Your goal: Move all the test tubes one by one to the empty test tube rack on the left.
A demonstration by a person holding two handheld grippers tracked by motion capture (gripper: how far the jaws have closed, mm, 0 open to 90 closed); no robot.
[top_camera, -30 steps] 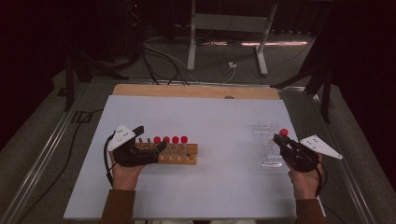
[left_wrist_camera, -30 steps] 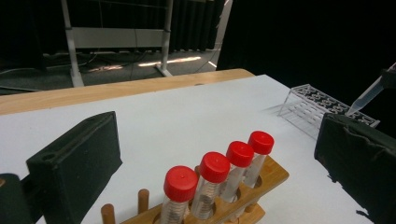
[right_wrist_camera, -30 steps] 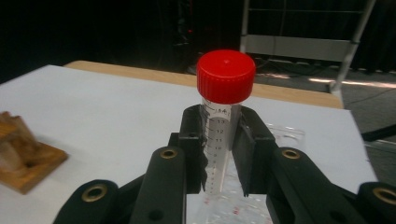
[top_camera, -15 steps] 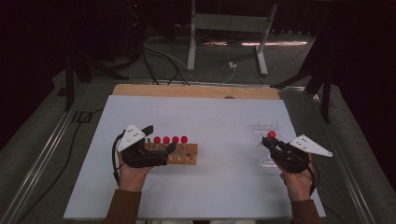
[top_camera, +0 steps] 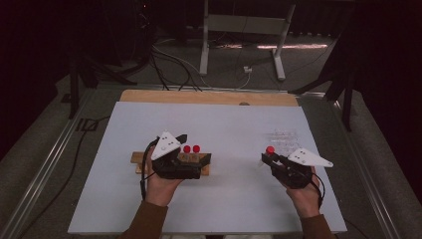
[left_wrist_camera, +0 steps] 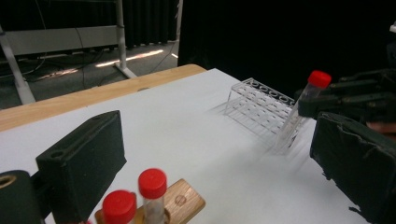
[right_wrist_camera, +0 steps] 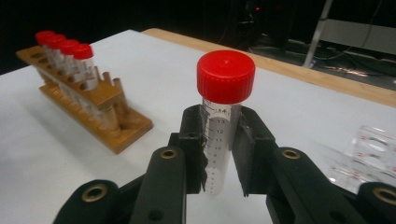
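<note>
A wooden rack [top_camera: 136,158] of red-capped tubes [top_camera: 191,148] lies left of centre on the white table. My left gripper [top_camera: 193,152] hovers over it, open, with two capped tubes [left_wrist_camera: 152,184] low between its wide-apart jaws. The left gripper [left_wrist_camera: 215,154] grips nothing. My right gripper [top_camera: 267,159] is shut on a clear graduated tube with a red cap [top_camera: 270,149], held upright just left of a clear plastic rack [top_camera: 284,139]. That tube [right_wrist_camera: 226,77] stands clamped in the right gripper [right_wrist_camera: 219,123], with the wooden rack [right_wrist_camera: 119,130] to the left.
The white table [top_camera: 229,209] has a wooden strip [top_camera: 209,97] along its far edge. Metal stand legs [top_camera: 204,45] and cables lie on the floor beyond. The clear rack [left_wrist_camera: 261,105] sits near the table's right side.
My left gripper has slid right along the wooden rack and now covers its left tubes. My right gripper, still holding the tube, has moved left, away from the clear rack.
</note>
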